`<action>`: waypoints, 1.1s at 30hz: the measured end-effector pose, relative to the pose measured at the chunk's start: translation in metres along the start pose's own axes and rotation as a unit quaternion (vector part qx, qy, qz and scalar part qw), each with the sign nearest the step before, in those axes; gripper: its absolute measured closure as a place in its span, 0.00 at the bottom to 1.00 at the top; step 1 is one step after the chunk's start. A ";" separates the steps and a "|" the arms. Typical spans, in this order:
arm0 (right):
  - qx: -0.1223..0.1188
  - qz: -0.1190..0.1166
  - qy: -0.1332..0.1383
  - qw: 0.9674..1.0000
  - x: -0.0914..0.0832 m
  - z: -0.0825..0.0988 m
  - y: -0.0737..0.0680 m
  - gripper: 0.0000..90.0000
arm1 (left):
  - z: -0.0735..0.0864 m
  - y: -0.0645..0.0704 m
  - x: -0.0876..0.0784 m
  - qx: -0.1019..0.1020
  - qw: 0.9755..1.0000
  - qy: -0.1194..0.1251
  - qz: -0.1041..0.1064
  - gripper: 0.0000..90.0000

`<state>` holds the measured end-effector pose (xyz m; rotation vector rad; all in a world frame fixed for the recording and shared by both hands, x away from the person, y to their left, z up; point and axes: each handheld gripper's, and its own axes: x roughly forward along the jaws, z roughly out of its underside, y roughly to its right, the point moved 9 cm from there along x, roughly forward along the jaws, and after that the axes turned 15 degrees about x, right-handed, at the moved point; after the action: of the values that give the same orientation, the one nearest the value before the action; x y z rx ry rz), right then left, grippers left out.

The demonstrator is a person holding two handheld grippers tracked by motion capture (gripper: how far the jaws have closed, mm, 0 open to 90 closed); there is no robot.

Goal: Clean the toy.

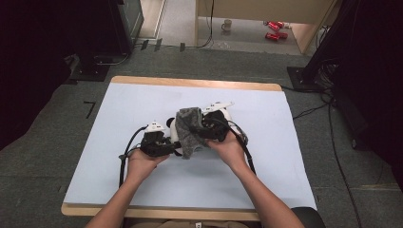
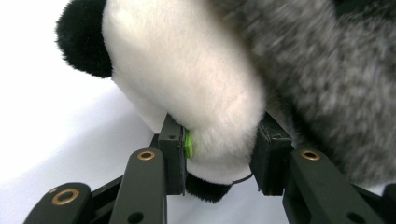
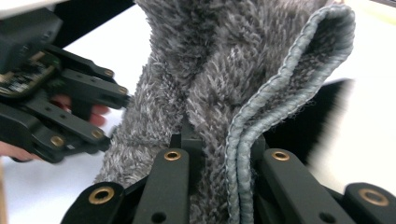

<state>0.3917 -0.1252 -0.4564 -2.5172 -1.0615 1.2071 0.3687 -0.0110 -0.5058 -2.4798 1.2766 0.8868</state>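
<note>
A white and black plush toy (image 1: 173,129) lies at the middle of the table, half draped by a fuzzy grey cloth (image 1: 189,129). My left gripper (image 1: 169,145) comes from the left. In the left gripper view the left gripper (image 2: 219,137) is shut on a white part of the plush toy (image 2: 187,79), with the grey cloth (image 2: 336,70) hanging at the right. My right gripper (image 1: 205,126) reaches in from the right. In the right gripper view the right gripper (image 3: 224,140) is shut on a fold of the grey cloth (image 3: 219,70) by its stitched hem. The left gripper (image 3: 70,107) shows there at the left.
The table (image 1: 142,95) has a pale blue sheet and a wooden rim. Cables trail from both grippers. Dark equipment stands (image 1: 104,33) flank the table on the carpet. A mug (image 1: 227,24) and red cans (image 1: 274,29) lie on the floor far behind.
</note>
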 end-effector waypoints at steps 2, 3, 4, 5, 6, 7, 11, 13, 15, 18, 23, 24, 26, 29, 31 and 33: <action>0.003 0.008 0.002 1.000 -0.003 -0.001 0.007 0.88 | 0.001 -0.003 0.000 -0.003 1.000 0.001 0.002 0.69; 0.005 0.011 0.003 1.000 -0.005 -0.001 0.010 0.88 | 0.001 -0.005 0.000 -0.004 1.000 0.002 0.003 0.69; 0.009 0.012 0.005 1.000 -0.008 -0.002 0.013 0.88 | 0.001 -0.006 0.001 -0.005 1.000 0.004 0.005 0.69; 0.013 0.013 0.006 1.000 -0.010 -0.003 0.016 0.88 | 0.001 -0.007 0.001 -0.005 1.000 0.005 0.007 0.69; 0.019 0.013 0.008 1.000 -0.013 -0.003 0.019 0.88 | 0.001 -0.008 0.001 -0.005 1.000 0.005 0.008 0.69; 0.019 0.013 0.010 1.000 -0.014 -0.004 0.021 0.88 | 0.001 -0.010 0.001 -0.002 1.000 0.005 0.010 0.69; 0.028 0.008 0.018 0.999 -0.024 -0.006 0.028 0.88 | 0.002 -0.014 0.001 -0.007 1.000 0.010 0.015 0.69; 0.026 0.013 0.023 0.999 -0.030 -0.008 0.033 0.88 | 0.002 -0.016 0.001 -0.007 1.000 0.012 0.017 0.69; 0.035 0.016 0.031 0.999 -0.037 -0.010 0.040 0.88 | 0.001 -0.017 0.002 -0.007 1.000 0.014 0.018 0.69; 0.041 0.016 0.037 0.998 -0.042 -0.009 0.046 0.88 | 0.000 -0.020 0.003 -0.006 1.000 0.014 0.020 0.69; 0.050 0.026 0.049 0.997 -0.053 -0.009 0.056 0.88 | -0.002 -0.022 0.003 -0.013 0.999 0.015 0.026 0.69; 0.051 0.033 0.054 0.997 -0.057 -0.009 0.061 0.88 | -0.002 -0.023 0.003 -0.015 0.999 0.016 0.027 0.69; 0.059 0.040 0.062 0.995 -0.063 -0.008 0.070 0.88 | -0.004 -0.024 0.004 -0.019 0.999 0.016 0.028 0.69; 0.079 0.050 0.070 0.993 -0.071 -0.006 0.083 0.88 | -0.004 -0.026 0.006 -0.022 0.999 0.015 0.030 0.69; 0.095 0.050 0.074 0.992 -0.074 -0.002 0.090 0.88 | -0.006 -0.028 0.007 -0.018 0.999 0.015 0.023 0.69; 0.093 0.069 0.075 0.990 -0.076 0.001 0.099 0.88 | -0.006 -0.029 0.007 -0.017 1.000 0.012 0.019 0.69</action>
<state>0.4115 -0.2488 -0.4508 -2.5227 -0.7162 1.0725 0.3975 -0.0014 -0.5073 -2.5060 1.3319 0.8976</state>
